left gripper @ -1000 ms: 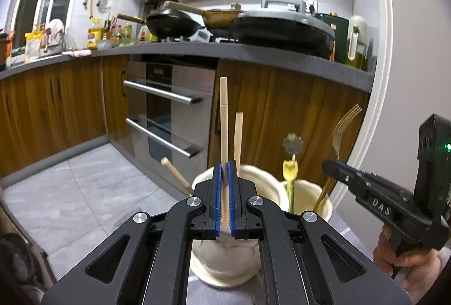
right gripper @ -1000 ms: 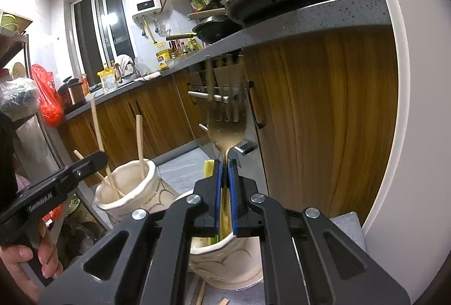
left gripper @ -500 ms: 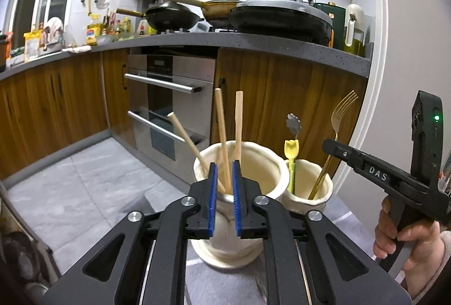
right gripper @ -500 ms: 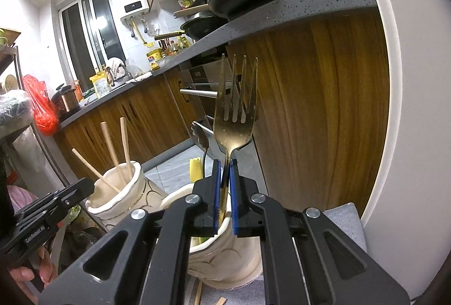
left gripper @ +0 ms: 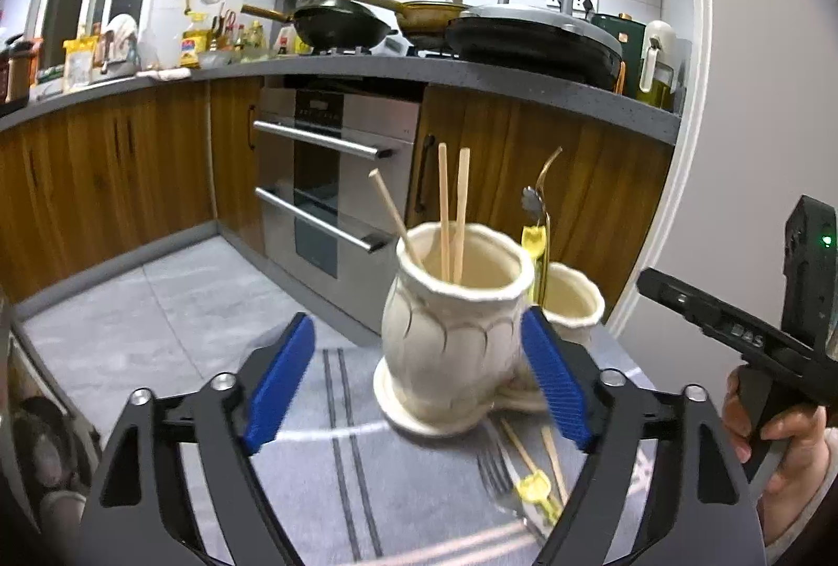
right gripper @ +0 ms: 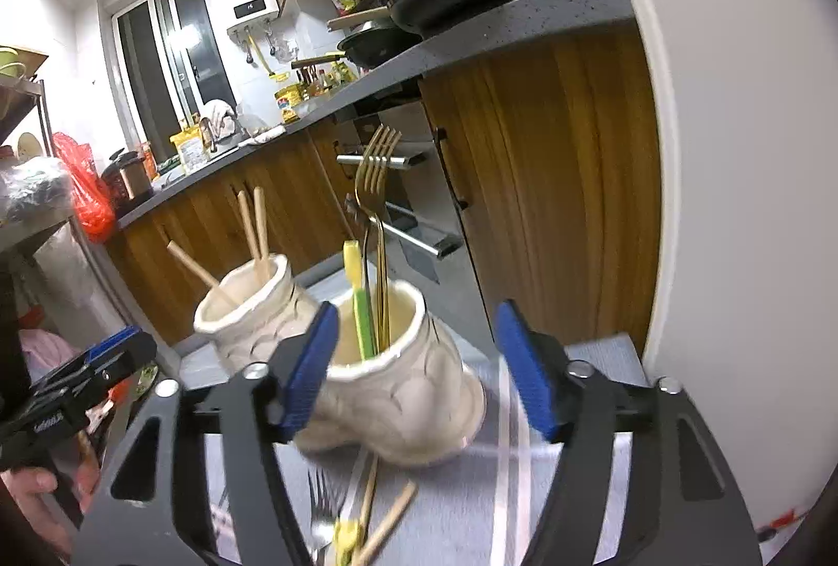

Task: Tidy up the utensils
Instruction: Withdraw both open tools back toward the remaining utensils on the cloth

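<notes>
Cream ceramic: two pots side by side on a grey striped cloth (left gripper: 345, 414). Left pot (left gripper: 450, 325) holds three wooden chopsticks (left gripper: 444, 210); right pot (right gripper: 398, 383) holds a gold fork (right gripper: 373, 178) and a yellow-handled utensil (right gripper: 356, 293). Loose fork, chopsticks and a yellow piece (left gripper: 534, 485) lie in front. Left gripper (left gripper: 419, 377) jaws opening, nothing held; pot between them. Right gripper (right gripper: 419, 367) jaws opening around its pot, fork not gripped.

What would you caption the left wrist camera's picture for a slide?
Left gripper opening before a cream jar holding three chopsticks; more utensils lie on the grey cloth.
</notes>
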